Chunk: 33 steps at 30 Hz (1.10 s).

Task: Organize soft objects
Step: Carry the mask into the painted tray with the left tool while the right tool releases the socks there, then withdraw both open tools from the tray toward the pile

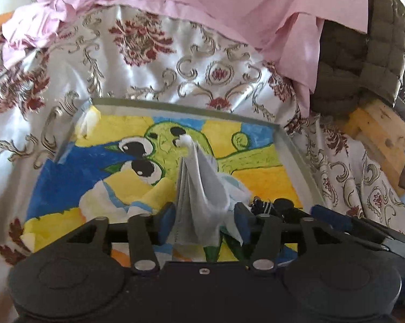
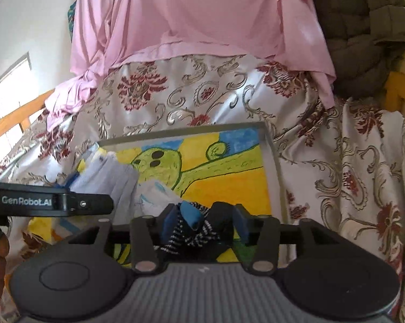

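Partly hidden, striped sock [image 2: 194, 231] between right tongs [image 2: 206, 223], grip unclear.

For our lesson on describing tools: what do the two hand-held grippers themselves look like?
Left hand-held gripper: black body, two round black discs, black linkage bars with silver rivets, blue pads. Right hand-held gripper: same black linkage and blue pads, but a ribbed grey centre panel. The left one's side bears white "GenRobot.AI" lettering.

Black hand-held gripper [image 2: 205, 218], blue pads, white "GenRobot.AI" lettering.
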{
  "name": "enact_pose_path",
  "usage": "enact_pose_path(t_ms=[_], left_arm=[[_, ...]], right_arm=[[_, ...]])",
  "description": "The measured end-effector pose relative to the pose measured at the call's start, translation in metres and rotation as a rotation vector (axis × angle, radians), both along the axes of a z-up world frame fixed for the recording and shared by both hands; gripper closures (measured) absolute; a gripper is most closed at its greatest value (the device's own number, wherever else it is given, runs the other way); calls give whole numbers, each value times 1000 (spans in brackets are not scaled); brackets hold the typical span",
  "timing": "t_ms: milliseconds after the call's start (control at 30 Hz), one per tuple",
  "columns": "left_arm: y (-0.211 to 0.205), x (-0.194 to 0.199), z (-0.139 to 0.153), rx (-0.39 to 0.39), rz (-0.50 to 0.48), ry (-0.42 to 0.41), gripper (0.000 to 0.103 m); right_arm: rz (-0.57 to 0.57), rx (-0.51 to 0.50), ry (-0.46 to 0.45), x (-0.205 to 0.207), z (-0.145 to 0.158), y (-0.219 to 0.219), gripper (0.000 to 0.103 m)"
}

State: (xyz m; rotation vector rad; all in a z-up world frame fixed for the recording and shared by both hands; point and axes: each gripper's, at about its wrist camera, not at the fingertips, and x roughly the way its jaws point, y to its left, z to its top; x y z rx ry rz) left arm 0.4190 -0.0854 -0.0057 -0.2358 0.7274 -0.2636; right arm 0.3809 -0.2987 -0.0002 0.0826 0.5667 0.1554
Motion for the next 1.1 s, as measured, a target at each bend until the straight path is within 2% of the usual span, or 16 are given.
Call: enact_pose_path(t_ms=[233,500,567,767,833,1100], left_arm=[[2,-33,32,31,31,-86,32],[12,-94,73,34,78,-236,17],[14,-111,82,35,90,-278,9],[24,-163,99,16,87,-373,4],[28,-181,101,7,93,-389,1],[39,-244,99,36,90,-443,1]], right_arm=[[-38,65,-53,-31,30,-20,31],[-60,109,-159,-85,69,-25,13],[-67,122,-184,-101,77,-25,11],[-78,154,-277,-157,91,-16,1],[-84,155,-301,-174,93,-13,0],[-109,139,-341,-233,93,0,0]])
